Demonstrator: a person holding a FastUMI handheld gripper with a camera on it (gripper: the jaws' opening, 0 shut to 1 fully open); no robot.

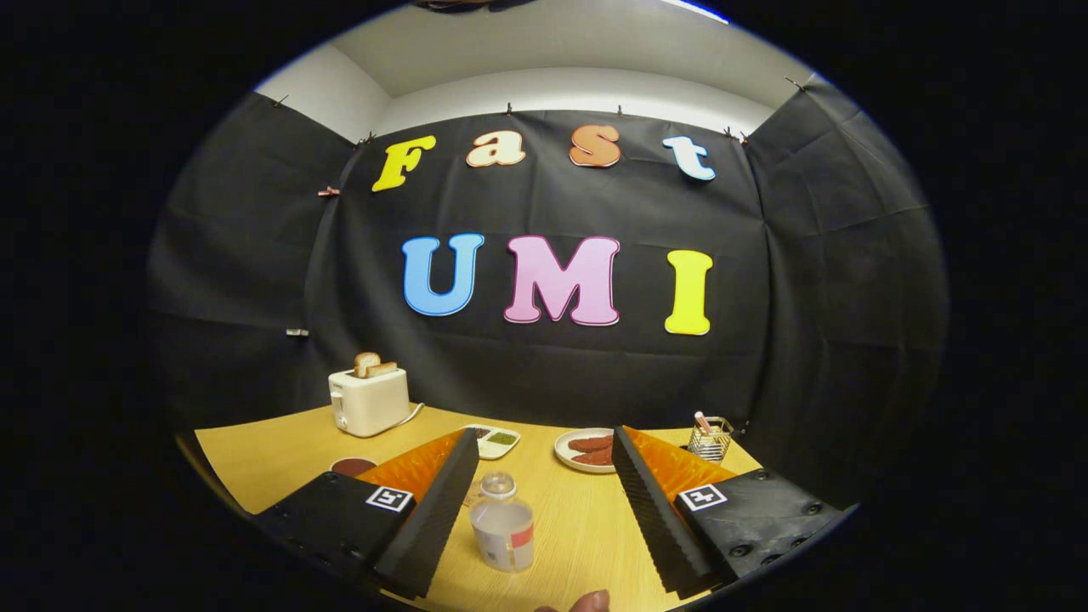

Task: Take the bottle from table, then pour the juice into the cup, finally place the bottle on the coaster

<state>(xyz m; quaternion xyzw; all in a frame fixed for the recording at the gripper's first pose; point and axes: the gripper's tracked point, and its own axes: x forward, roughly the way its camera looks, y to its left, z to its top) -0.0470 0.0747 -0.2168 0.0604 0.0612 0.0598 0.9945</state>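
The tongs (540, 463) are hanging released, fingers spread wide either side of the small clear plastic bottle (502, 524) standing upright near the wooden desk's (586, 527) front edge, seemingly lining up to grasp it.

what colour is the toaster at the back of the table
Cream white, seen in the gripper view: the toaster stands beyond the open claw.
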